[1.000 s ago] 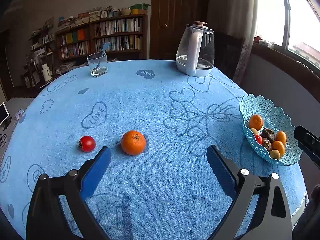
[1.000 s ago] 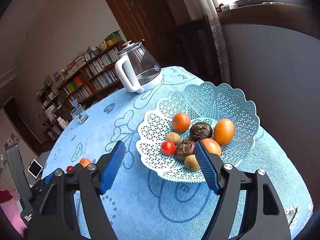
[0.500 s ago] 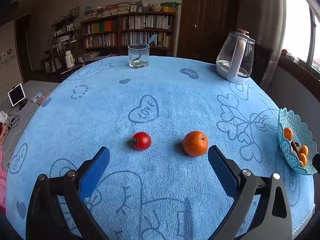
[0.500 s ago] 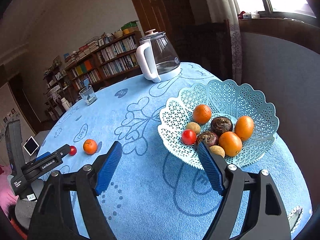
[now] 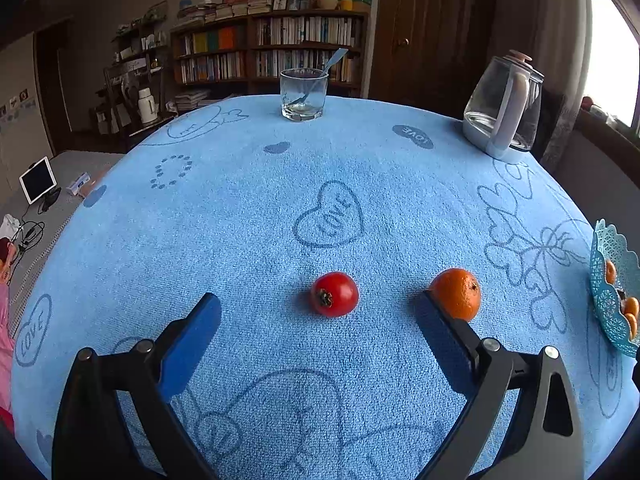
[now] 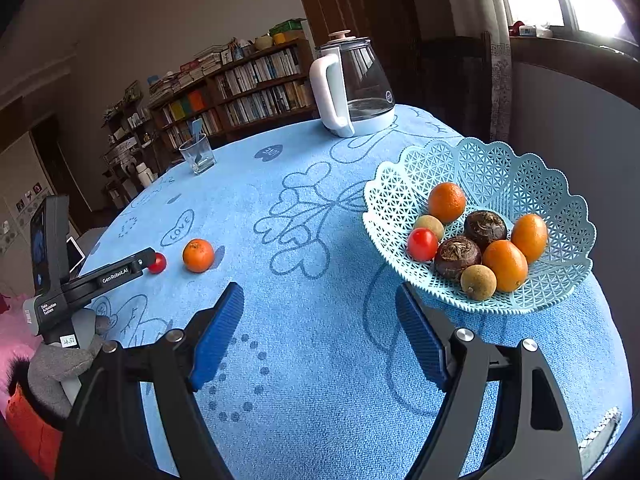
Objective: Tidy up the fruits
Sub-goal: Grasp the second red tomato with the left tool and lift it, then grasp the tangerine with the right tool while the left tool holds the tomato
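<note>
A red tomato (image 5: 334,294) lies on the blue tablecloth just ahead of my left gripper (image 5: 316,306), centred between its wide-open blue pads and untouched. An orange (image 5: 456,294) sits beside it, just beyond the right fingertip. In the right wrist view the same tomato (image 6: 157,263) and orange (image 6: 198,255) lie far left, with the left gripper's finger (image 6: 120,274) reaching to the tomato. My right gripper (image 6: 319,294) hangs open over bare cloth, nothing between its pads. The pale blue lattice basket (image 6: 500,160) holding several fruits stands just right of it.
A glass with a spoon (image 5: 304,94) and a glass kettle (image 5: 504,112) stand at the table's far side. The basket's rim (image 5: 600,248) is near the right table edge. A grey-gloved hand (image 6: 64,364) holds the left gripper. Bookshelves stand behind the table.
The left gripper has swung left and come closer to the table; the tomato now sits between its fingers and the basket has slid to the frame edge. The right gripper rolled and its jaws widened slightly.
</note>
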A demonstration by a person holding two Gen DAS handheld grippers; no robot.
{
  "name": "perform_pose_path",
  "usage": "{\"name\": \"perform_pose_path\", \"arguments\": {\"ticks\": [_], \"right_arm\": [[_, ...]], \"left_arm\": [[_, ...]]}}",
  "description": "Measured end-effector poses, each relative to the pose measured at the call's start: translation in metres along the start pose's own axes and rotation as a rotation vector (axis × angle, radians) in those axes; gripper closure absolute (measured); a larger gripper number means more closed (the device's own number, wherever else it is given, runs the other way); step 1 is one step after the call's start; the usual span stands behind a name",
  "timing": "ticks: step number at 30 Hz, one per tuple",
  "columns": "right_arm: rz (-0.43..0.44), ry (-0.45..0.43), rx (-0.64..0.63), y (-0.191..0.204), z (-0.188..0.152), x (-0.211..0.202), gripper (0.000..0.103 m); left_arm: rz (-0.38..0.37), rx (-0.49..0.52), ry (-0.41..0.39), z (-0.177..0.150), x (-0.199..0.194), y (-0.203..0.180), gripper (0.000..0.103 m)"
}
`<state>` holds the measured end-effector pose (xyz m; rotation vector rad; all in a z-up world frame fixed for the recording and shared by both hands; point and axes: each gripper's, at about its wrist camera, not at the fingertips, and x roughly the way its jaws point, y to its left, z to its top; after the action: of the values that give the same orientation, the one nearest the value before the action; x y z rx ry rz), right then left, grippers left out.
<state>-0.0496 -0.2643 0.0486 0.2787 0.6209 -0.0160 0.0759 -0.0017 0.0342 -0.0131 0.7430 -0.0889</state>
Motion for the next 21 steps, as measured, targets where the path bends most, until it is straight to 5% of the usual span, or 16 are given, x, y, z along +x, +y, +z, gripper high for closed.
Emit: {"name": "perform_pose_path", "arguments": {"ticks": [8, 16, 21], "right_arm": [[0.016, 0.027, -0.012, 0.005, -0.004, 0.006, 0.023], [0.041, 0.062, -0.005, 0.006, -0.008, 0.014, 0.023], [0.049, 0.076, 0.005, 0.007, -0.009, 0.017, 0.023]], "left_arm": [[-0.033, 0.009, 0.055, 0.008, 0.023, -0.001, 0.034], [-0.055, 0.002, 0.104, 0.007, 0.037, 0.000, 0.072], [-0.093, -0.034, 0.073, 0.005, 0.030, 0.007, 0.074]]}}
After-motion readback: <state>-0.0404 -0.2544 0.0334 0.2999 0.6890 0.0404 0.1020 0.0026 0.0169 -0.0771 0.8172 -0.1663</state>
